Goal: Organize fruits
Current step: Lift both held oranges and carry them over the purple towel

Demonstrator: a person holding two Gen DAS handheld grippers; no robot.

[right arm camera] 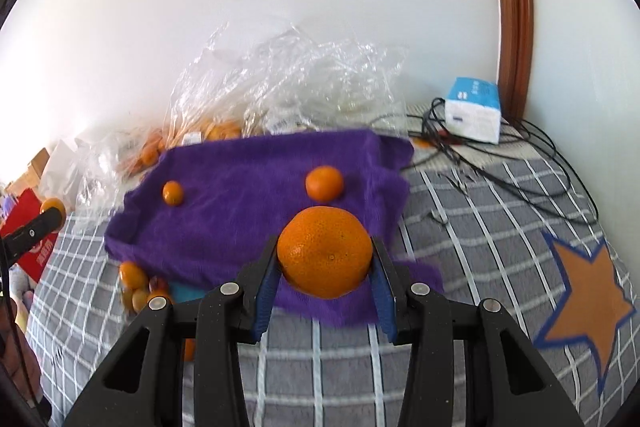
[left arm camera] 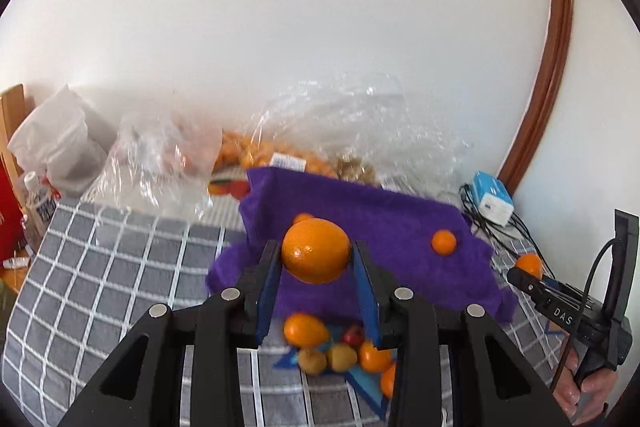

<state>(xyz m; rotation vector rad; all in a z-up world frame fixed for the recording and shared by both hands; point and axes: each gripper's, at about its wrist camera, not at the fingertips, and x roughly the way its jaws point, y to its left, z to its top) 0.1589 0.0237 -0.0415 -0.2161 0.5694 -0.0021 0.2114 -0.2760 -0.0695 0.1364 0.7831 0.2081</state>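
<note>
Between left gripper (left arm camera: 316, 257) fingers, orange (left arm camera: 316, 251), long axis crosswise.

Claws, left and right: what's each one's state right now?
Left claw: closed on an orange.
Right claw: closed on a bigger orange.

2 tangerines (right arm camera: 324, 182) lie on the cloth (right arm camera: 248, 187), bags (right arm camera: 280, 75) behind it
</note>
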